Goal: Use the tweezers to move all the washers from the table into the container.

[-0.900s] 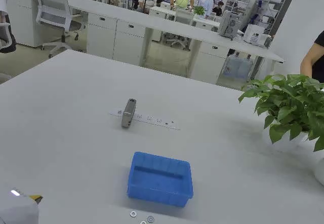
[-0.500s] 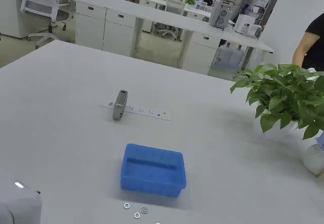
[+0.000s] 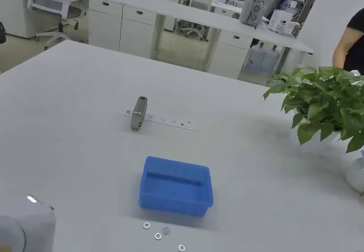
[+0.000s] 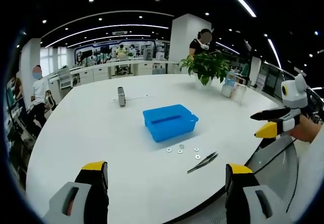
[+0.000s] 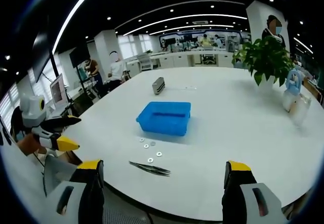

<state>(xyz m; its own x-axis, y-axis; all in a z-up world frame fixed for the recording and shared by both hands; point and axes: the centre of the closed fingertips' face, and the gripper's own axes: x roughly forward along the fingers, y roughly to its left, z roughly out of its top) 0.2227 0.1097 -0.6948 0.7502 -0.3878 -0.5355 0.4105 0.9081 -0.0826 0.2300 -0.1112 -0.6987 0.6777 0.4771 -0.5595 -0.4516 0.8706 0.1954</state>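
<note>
Just nearer than the blue container (image 3: 176,185), washers (image 3: 158,236) and tweezers (image 5: 150,168) lie loose; left gripper (image 4: 165,168) and right gripper (image 5: 159,166) gape wide, empty.

We see a smooth blue plastic container (image 3: 176,185), shiny metal washers (image 3: 158,236) and dark metal tweezers (image 5: 150,168) on our matt, smooth white counter (image 3: 74,121).

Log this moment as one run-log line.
stage: not started | left gripper: open, empty | right gripper: open, empty | tweezers: on table, untouched | washers: on table beside container | container: looks empty
</note>
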